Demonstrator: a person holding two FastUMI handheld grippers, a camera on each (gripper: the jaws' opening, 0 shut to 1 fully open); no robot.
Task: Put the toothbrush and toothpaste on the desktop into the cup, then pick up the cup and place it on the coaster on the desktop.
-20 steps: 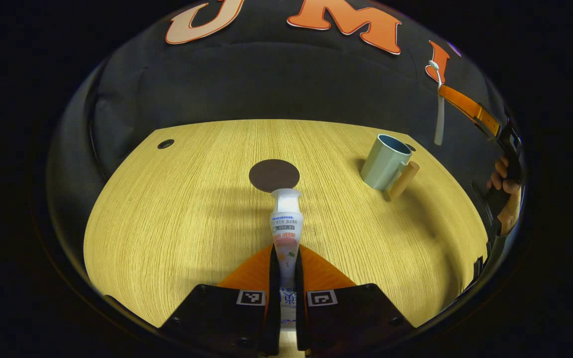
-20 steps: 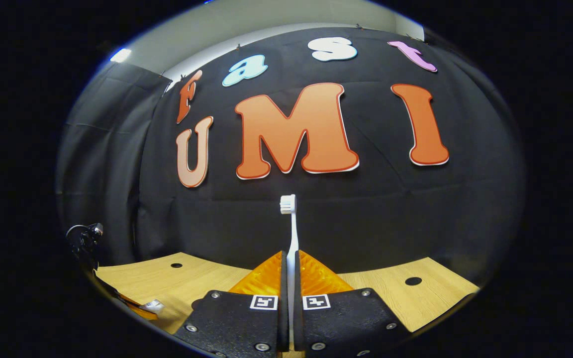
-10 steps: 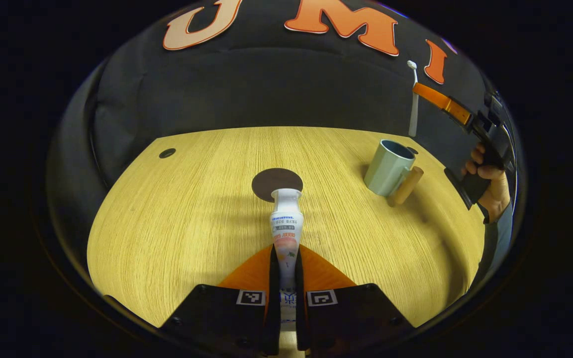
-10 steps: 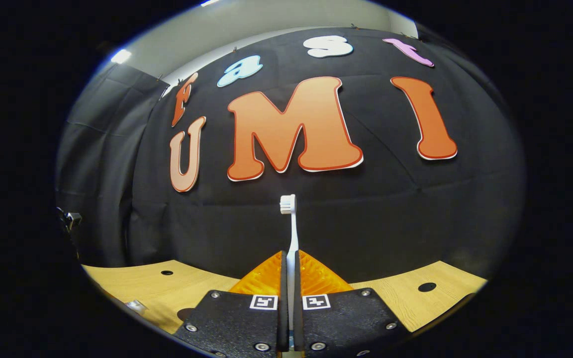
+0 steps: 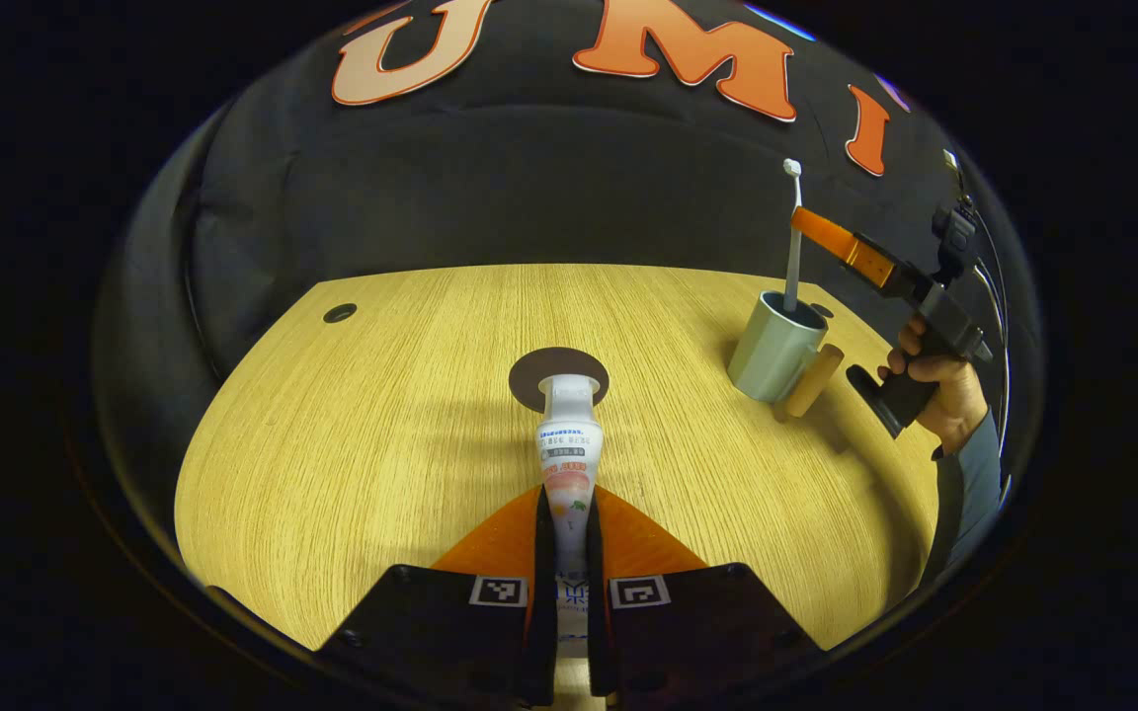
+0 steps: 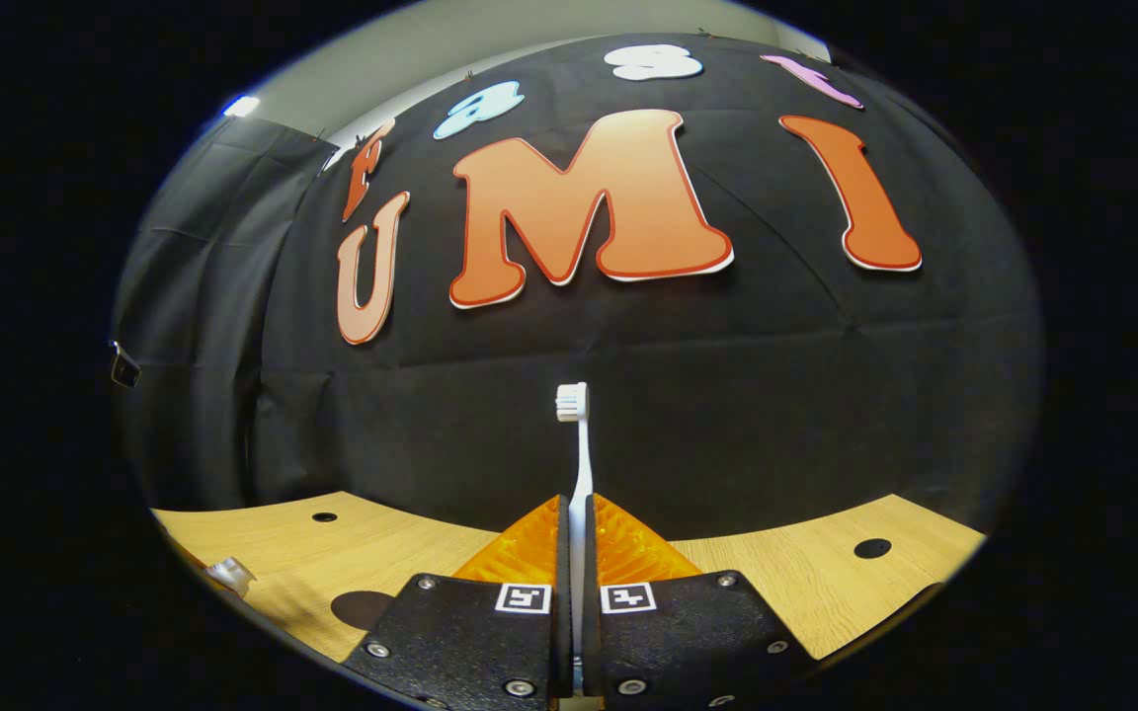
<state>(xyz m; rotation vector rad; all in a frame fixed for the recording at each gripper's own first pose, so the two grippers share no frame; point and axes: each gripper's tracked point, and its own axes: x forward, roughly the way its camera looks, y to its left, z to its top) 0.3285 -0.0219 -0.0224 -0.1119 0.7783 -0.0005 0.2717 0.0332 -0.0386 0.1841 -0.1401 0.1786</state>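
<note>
Currently one toothpaste tube (image 5: 569, 449) is clamped in the closed left gripper (image 5: 569, 513) above the table (image 5: 352, 444), near one coaster (image 5: 529, 370). Rightward, one toothbrush (image 5: 792, 237), pinched by the right gripper (image 6: 577, 528), apparently dips into one cup (image 5: 774, 348).

left tool (image 5: 569, 513) clamps toothpaste (image 5: 569, 449) | toothbrush (image 5: 793, 237) foot in cup (image 5: 774, 346)

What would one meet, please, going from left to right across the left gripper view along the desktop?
Small hole → coaster → cup → hand holding the right gripper.
</note>
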